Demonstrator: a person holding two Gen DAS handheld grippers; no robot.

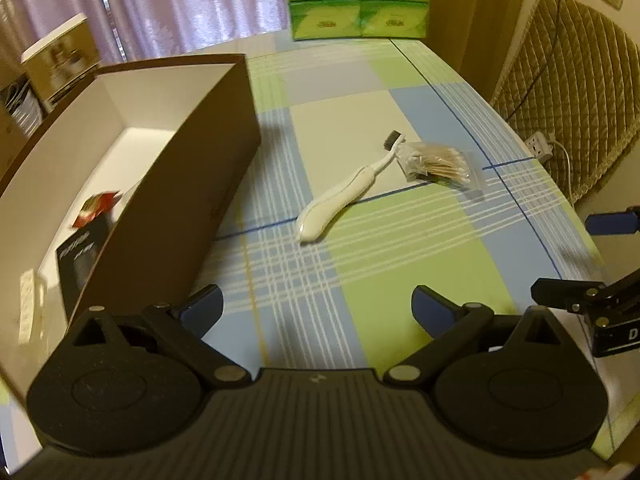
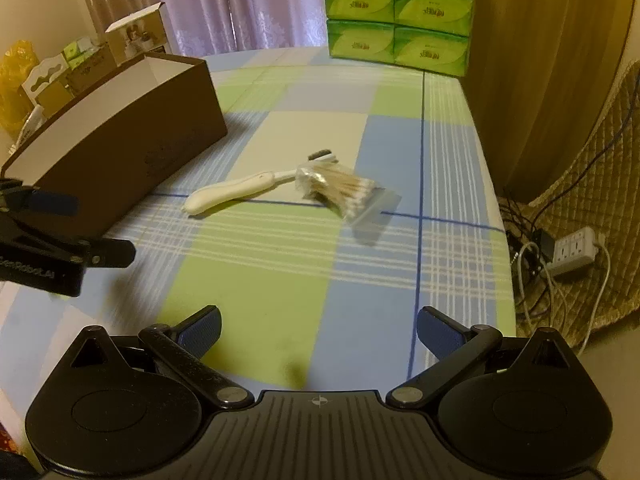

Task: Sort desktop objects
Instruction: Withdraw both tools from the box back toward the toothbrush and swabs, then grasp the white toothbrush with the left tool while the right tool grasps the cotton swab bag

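I have my left gripper spread wide and empty above the near edge of the worktop; my right gripper is likewise apart, holding nothing. The white brush lies flat ahead of both, near the middle of the worktop, its long axis running diagonally, dark bristle head pointing toward the far right, fat handle end toward me. Its head touches the bag of cotton swabs just to its right. The brown box stands along the left edge, open-topped, with a red packet inside.
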